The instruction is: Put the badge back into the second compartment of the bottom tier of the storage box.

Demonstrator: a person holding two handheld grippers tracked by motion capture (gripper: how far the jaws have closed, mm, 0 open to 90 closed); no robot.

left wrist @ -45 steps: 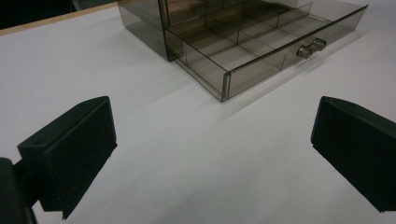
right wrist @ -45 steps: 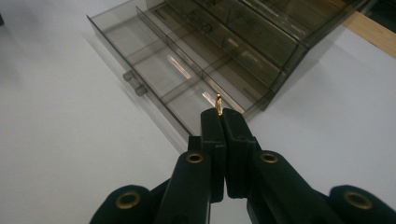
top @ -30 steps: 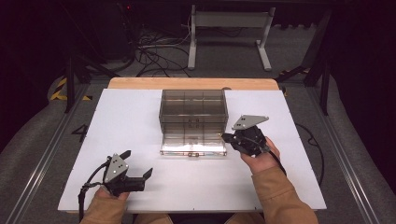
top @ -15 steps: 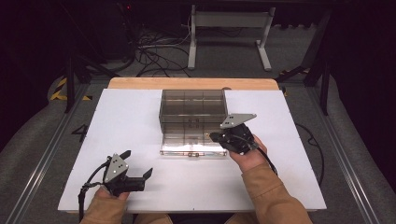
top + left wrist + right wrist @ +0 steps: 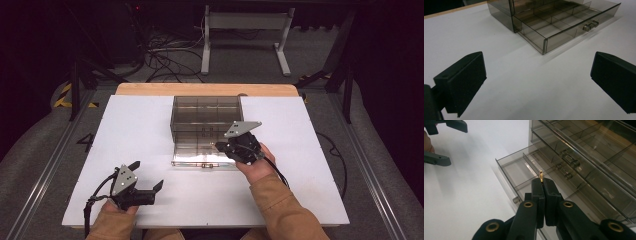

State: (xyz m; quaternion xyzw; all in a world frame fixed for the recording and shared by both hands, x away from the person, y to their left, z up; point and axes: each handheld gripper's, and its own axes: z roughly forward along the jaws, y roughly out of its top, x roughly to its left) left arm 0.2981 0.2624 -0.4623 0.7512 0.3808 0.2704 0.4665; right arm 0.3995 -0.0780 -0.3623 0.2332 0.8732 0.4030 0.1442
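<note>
Right gripper has shifted left, now over the open bottom drawer of the smoked organizer, jaws pinched on a small gold piece. Left gripper rests near left, jaws spread, empty.

Looks like a lab or test workshop: white rectangular tabletop with a pale wooden back edge, set between grey metal floor rails, tangled black cables and a grey metal stand behind, black surroundings.
</note>
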